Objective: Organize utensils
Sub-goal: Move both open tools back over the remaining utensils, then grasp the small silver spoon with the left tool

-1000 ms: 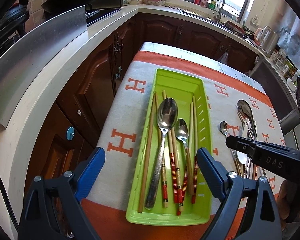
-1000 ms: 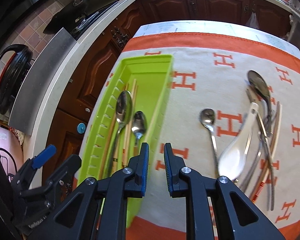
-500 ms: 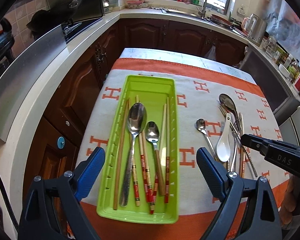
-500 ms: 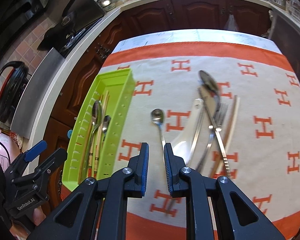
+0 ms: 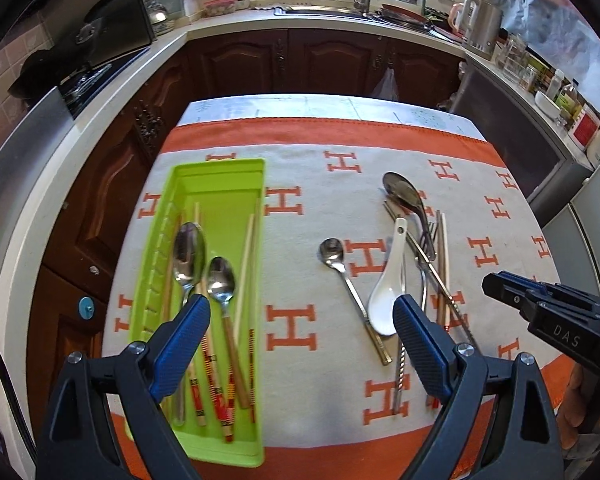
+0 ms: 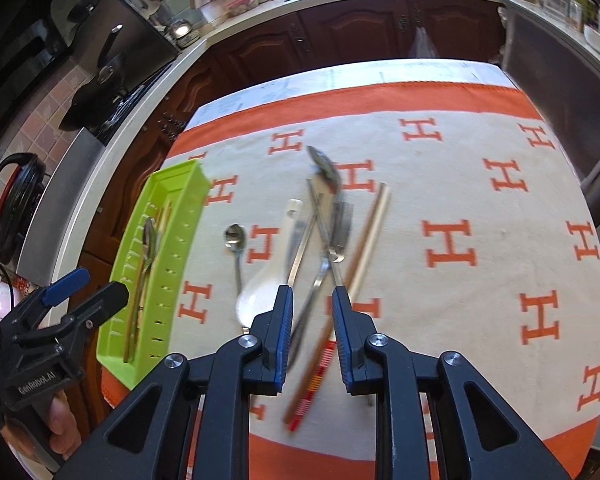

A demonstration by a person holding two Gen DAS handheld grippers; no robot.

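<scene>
Against the earlier frames, both views have shifted off the green tray (image 5: 220,176) toward the loose utensil pile (image 6: 332,232).

Right gripper (image 6: 310,336): jaws have just been opening, a narrow gap now, nothing pinched; it hangs over the pile's handles.

Left gripper (image 5: 300,344): jaws spread wide, empty, above bare cloth between tray and white ceramic spoon (image 5: 386,292).

Tray: at the left edge of the orange-bordered tablecloth (image 5: 308,208), holding two metal spoons and chopsticks.

Small metal spoon (image 5: 334,254): lies alone, just left of the ceramic spoon.

Open room: bare cloth right of the pile.
</scene>
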